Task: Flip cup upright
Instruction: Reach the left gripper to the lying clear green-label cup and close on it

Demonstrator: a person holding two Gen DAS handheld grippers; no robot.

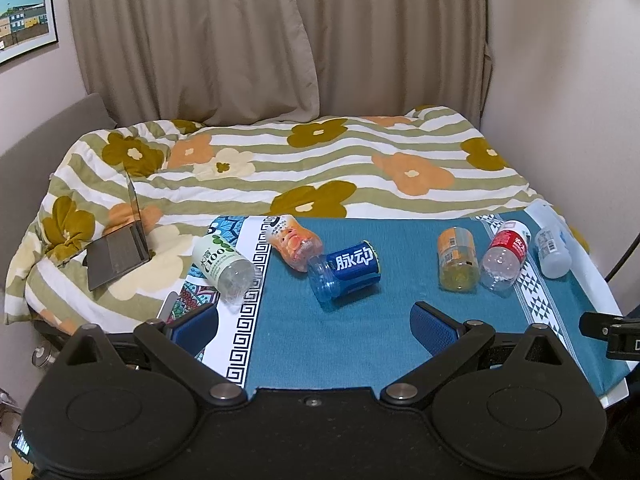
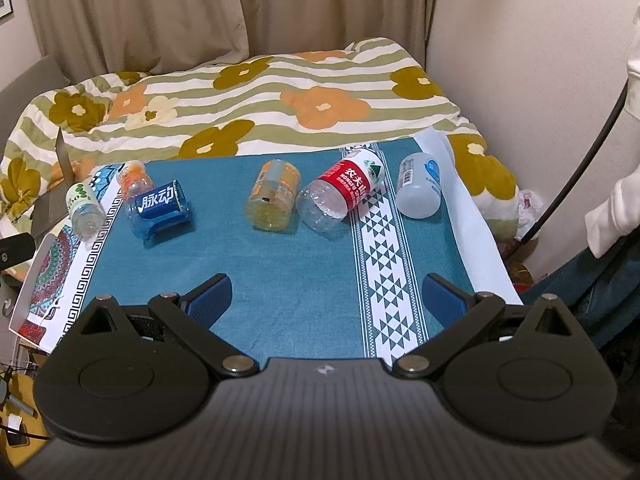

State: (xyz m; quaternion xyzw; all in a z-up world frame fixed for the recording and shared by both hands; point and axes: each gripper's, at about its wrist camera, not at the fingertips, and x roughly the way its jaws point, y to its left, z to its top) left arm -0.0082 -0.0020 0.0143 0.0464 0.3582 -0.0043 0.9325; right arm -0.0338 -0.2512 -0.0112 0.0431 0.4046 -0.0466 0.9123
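Several cut-off bottle cups lie on their sides on a teal cloth [image 1: 360, 340]: a white-green one [image 1: 224, 266], a peach one [image 1: 294, 245], a blue one [image 1: 346, 274], an orange one [image 1: 458, 258], a red-labelled clear one [image 1: 505, 254] and a frosted white one [image 1: 552, 246]. In the right wrist view they show as white-green [image 2: 83, 210], peach [image 2: 135, 179], blue [image 2: 160, 207], orange [image 2: 274, 196], red-labelled [image 2: 342, 194] and frosted white [image 2: 420, 190]. My left gripper [image 1: 314, 330] is open and empty in front of the blue cup. My right gripper [image 2: 326, 298] is open and empty, nearer the table's front edge.
The cloth-covered table [image 2: 404, 280] stands against a bed with a flowered quilt [image 1: 320, 160]. An open laptop [image 1: 120, 248] lies on the quilt at the left. Curtains [image 1: 280, 40] hang behind. A wall [image 2: 520, 60] and a black cable [image 2: 580, 160] are at the right.
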